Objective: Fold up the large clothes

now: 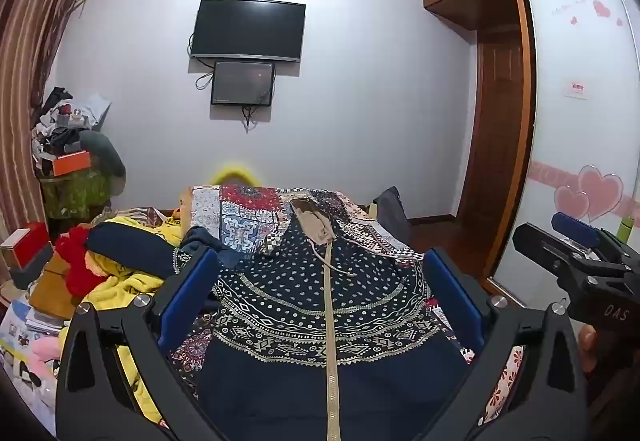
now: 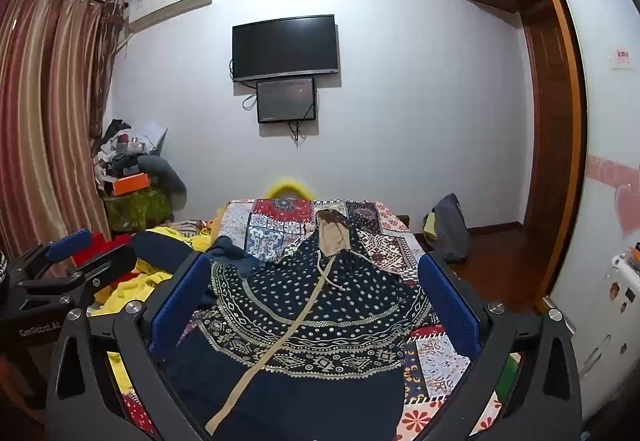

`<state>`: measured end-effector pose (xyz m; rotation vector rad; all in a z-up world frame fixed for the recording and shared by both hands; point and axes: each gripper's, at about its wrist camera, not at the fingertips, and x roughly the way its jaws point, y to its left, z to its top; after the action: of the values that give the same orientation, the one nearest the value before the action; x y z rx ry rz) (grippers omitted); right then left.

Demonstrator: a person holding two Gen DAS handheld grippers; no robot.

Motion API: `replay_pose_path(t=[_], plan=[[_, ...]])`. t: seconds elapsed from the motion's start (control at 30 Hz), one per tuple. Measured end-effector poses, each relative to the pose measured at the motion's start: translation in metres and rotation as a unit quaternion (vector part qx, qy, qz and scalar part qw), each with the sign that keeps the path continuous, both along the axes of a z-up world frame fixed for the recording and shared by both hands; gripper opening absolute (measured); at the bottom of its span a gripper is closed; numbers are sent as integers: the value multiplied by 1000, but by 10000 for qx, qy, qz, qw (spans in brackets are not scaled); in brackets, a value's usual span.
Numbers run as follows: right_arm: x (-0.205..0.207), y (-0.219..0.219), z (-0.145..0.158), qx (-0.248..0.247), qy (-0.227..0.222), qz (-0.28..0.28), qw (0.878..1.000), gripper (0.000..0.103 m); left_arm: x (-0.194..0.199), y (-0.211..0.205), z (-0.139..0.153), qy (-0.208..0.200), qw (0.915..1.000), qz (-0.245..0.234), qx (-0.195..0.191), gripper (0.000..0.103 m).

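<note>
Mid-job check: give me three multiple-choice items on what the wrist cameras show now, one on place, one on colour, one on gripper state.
1. The navy patterned hoodie lies on:
A. the floor
B. the patchwork bedspread
C. a chair

2. The zipper strip down its front is:
A. tan
B. red
C. white

3. The left gripper and right gripper are:
A. shut on cloth
B. one shut
C. both open

Answers: 1 B, bedspread shows around the garment. 2 A, beige strip runs down the middle. 3 C, blue pads stand wide apart, holding nothing.

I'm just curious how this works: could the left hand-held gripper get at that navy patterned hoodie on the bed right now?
Probably yes. The left hand-held gripper is open with the navy patterned hoodie lying flat right ahead between its fingers, and nothing sits on top of it.
</note>
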<state>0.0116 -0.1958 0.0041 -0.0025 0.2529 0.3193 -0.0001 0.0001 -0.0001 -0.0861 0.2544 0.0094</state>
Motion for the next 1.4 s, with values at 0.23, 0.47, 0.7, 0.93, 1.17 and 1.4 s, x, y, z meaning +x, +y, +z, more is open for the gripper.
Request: replay_pose_path(t=[0.23, 0.47, 0.7, 0.93, 1.17, 1.4], plan=[[1, 0, 1, -2, 3, -4, 10000, 103, 0, -8, -4, -4, 9999, 57, 118, 103], [1, 0, 1, 3, -3, 2, 10000, 103, 1, -3, -2, -28, 10000, 45, 67, 103], [2, 0, 1, 11, 1, 2, 10000, 103, -1, -3, -3, -42, 10000, 28, 70, 103], [2, 0, 3, -10, 5, 5, 10000, 103, 2, 1, -2, -14, 10000, 4, 0, 103], [3, 0, 3, -6, 9, 1, 10000, 103, 4, 0, -2, 1, 10000, 7, 22, 103], [2, 0, 4, 7, 15, 6, 10000, 103, 3, 0, -3, -14, 10000, -15, 12, 103]])
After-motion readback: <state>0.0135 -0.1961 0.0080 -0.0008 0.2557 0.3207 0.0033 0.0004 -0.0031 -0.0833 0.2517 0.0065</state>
